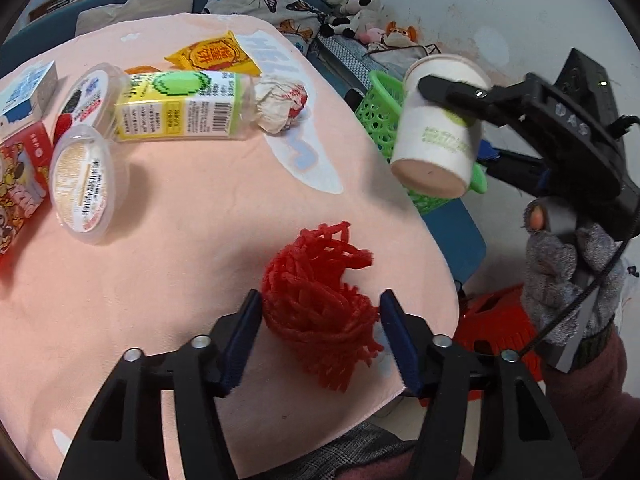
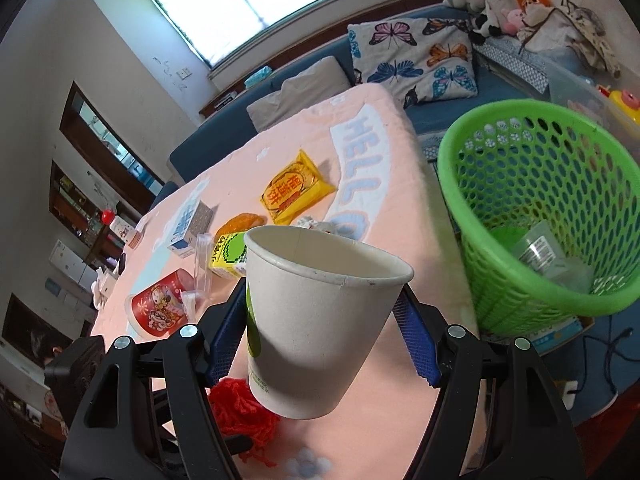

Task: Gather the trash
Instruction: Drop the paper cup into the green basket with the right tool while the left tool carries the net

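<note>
Holding: right gripper (image 2: 320, 332) pinches a paper cup (image 2: 316, 320) near the green basket (image 2: 520, 184)
Straddling: left gripper (image 1: 320, 320) spread around red yarn (image 1: 316, 300), right pad clear of it

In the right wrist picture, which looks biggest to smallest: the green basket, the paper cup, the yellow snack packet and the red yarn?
1. Green basket and paper cup look about alike; the cup sits nearest the camera, so I won't rank them.
2. Red yarn, partly hidden.
3. Yellow snack packet, though it lies farther away.
</note>
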A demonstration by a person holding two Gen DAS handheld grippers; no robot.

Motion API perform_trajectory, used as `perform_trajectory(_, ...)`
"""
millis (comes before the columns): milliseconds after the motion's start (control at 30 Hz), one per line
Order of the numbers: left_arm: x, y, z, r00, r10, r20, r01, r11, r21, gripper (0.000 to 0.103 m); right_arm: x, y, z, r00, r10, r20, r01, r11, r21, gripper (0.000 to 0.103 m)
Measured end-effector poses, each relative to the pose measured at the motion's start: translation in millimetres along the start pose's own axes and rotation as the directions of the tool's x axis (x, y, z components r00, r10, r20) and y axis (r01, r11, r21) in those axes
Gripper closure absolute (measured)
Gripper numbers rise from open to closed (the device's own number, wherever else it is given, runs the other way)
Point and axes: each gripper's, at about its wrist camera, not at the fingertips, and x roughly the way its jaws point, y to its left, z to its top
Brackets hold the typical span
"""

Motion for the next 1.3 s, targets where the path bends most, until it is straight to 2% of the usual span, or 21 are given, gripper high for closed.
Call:
perform_trajectory(167, 2, -6, 2, 0.999, 0.039, 0.003, -0.039, 0.999, 0.033, 0.055, -14, -7, 6, 0.999, -0.009, 0.036, 0.01, 1.0, -0.01, 0.033)
perform_trajectory(300, -1, -12, 7, 0.999, 0.044, 0.009, -0.044, 0.997, 0.055, 0.062, -27, -19, 13, 0.997, -0.033, 0.068, 0.033, 0.999, -0.002, 0.033)
perform_trajectory(533, -14, -34, 23, 0.999, 0.026, 0.041, -0.031, 0.994, 0.102, 0.07, -57, -57, 30, 0.982, -0.131, 0.139, 0.129, 0.991, 0.026, 0.033)
perform_trajectory(733, -20, -52, 54, 0.998, -0.005, 0.07, -0.004, 0.993, 0.118, 0.072, -70, -97, 40, 0.955, -0.245, 0.169, 0.241, 0.969, 0.045, 0.033)
perform_trajectory(967, -22, -89, 105, 0.992, -0.027, 0.124, 0.004, 0.984, 0.178, 0.072, -62, -137, 43, 0.931, -0.329, 0.158, 0.325, 0.944, 0.052, 0.032)
perform_trajectory(1100, -21, -111, 132, 0.987, -0.04, 0.155, 0.005, 0.976, 0.218, 0.072, -50, -151, 42, 0.925, -0.351, 0.142, 0.349, 0.936, 0.044, 0.031)
perform_trajectory(1233, -12, -130, 157, 0.984, -0.048, 0.173, 0.005, 0.97, 0.241, 0.072, -42, -158, 40, 0.931, -0.342, 0.127, 0.338, 0.94, 0.054, 0.031)
perform_trajectory(1300, -4, -137, 169, 0.984, -0.052, 0.168, 0.008, 0.968, 0.249, 0.072, -38, -162, 40, 0.933, -0.34, 0.121, 0.335, 0.94, 0.057, 0.027)
